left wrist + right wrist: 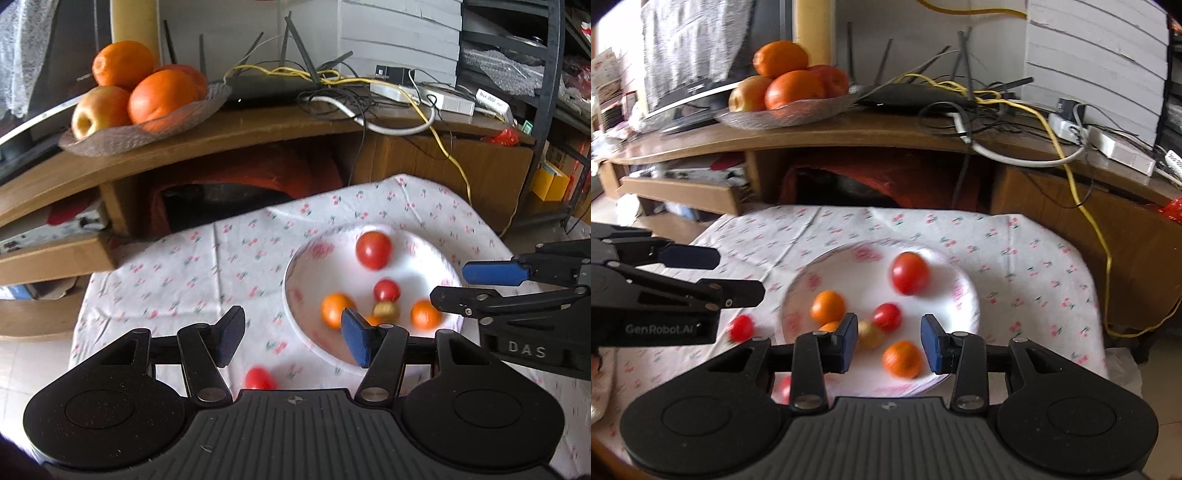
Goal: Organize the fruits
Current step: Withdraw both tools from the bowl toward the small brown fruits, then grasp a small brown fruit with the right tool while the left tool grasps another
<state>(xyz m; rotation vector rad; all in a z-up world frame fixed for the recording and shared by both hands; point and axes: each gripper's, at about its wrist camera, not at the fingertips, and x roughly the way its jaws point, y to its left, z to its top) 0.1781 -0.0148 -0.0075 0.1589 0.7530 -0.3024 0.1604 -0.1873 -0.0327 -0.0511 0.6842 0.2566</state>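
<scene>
Left wrist view: my left tongs (pixel 291 338) released, empty, above tabletop (pixel 177 273). Stray red tomato (pixel 260 378) lies on cloth, just beside plate (pixel 295 266). Right tongs (pixel 889 341) released over plate fruit. Advice: straddle tomato squarely, close gently; round fruit rolls.

Plate (pixel 964 295) looked glossy and smooth; tablecloth (pixel 1015 258) was matt printed cloth; shelf (pixel 258 125) was polished wood.
</scene>
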